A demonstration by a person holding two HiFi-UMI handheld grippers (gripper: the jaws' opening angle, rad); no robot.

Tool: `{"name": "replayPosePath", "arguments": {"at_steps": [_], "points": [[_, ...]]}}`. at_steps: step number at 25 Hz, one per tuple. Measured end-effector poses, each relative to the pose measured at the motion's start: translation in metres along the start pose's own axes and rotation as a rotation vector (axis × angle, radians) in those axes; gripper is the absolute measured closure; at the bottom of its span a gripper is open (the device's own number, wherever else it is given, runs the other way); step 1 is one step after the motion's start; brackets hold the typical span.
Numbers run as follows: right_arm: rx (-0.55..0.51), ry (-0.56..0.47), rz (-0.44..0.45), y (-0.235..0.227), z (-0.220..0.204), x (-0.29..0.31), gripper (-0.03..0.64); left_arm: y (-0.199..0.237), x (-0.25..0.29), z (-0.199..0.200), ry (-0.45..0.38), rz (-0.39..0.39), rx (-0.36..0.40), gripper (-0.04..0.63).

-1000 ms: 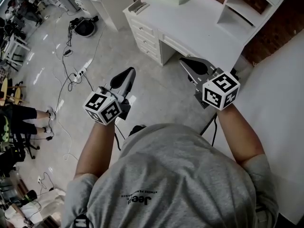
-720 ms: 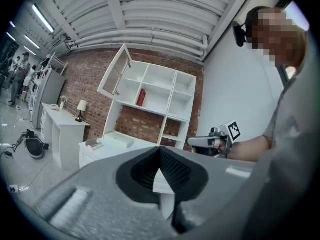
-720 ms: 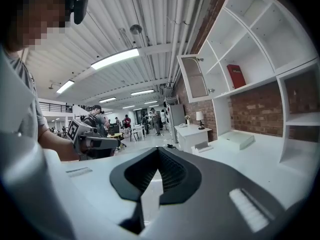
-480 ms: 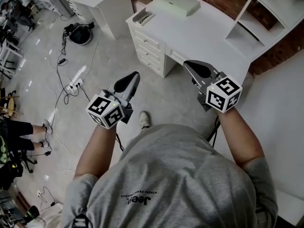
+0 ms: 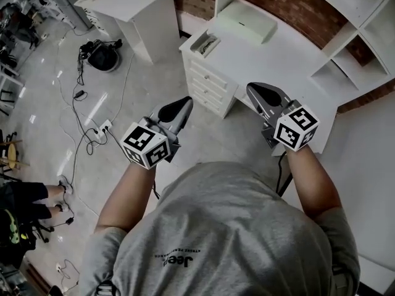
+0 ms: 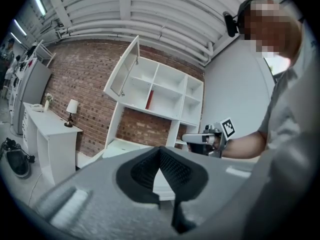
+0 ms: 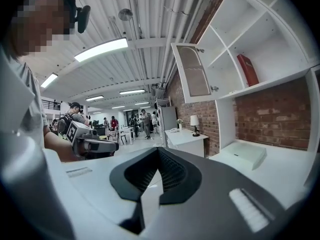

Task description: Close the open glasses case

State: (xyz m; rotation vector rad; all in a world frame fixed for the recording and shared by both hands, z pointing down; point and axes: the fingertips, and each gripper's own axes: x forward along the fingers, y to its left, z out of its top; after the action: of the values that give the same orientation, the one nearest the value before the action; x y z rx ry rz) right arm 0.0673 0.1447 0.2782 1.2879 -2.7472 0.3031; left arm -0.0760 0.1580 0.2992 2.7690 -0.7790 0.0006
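Note:
The open glasses case [image 5: 205, 43] lies at the near left corner of the white desk [image 5: 278, 60], well ahead of both grippers. My left gripper [image 5: 180, 107] is held over the floor in front of the desk's drawers, shut with nothing between its jaws [image 6: 161, 156]. My right gripper [image 5: 261, 92] hovers at the desk's front edge, also shut and empty [image 7: 159, 159]. Each gripper view shows the other gripper: the right gripper [image 6: 201, 138] and the left gripper [image 7: 95, 145]. The case does not show in either gripper view.
A pale green box [image 5: 247, 21] sits at the back of the desk, also seen as the box [image 7: 245, 154]. White shelves [image 5: 364, 36] stand at the right. A white side table [image 5: 133, 2] stands at the left. Cables and a power strip [image 5: 99, 128] lie on the floor.
Both grippers have travelled forward toward the desk, which now sits nearer and more central in the head view. Both stay shut and empty.

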Motion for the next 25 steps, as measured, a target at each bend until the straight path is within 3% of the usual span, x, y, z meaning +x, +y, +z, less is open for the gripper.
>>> {"name": "replayPosePath", "arguments": {"at_steps": [13, 25], "points": [[0.020, 0.024, 0.048, -0.088, 0.011, 0.093, 0.607, 0.098, 0.057, 0.009, 0.016, 0.067, -0.030, 0.597], [-0.016, 0.045, 0.219, -0.239, 0.035, 0.166, 0.607, 0.178, 0.202, 0.034, 0.007, 0.236, -0.034, 0.597]]}}
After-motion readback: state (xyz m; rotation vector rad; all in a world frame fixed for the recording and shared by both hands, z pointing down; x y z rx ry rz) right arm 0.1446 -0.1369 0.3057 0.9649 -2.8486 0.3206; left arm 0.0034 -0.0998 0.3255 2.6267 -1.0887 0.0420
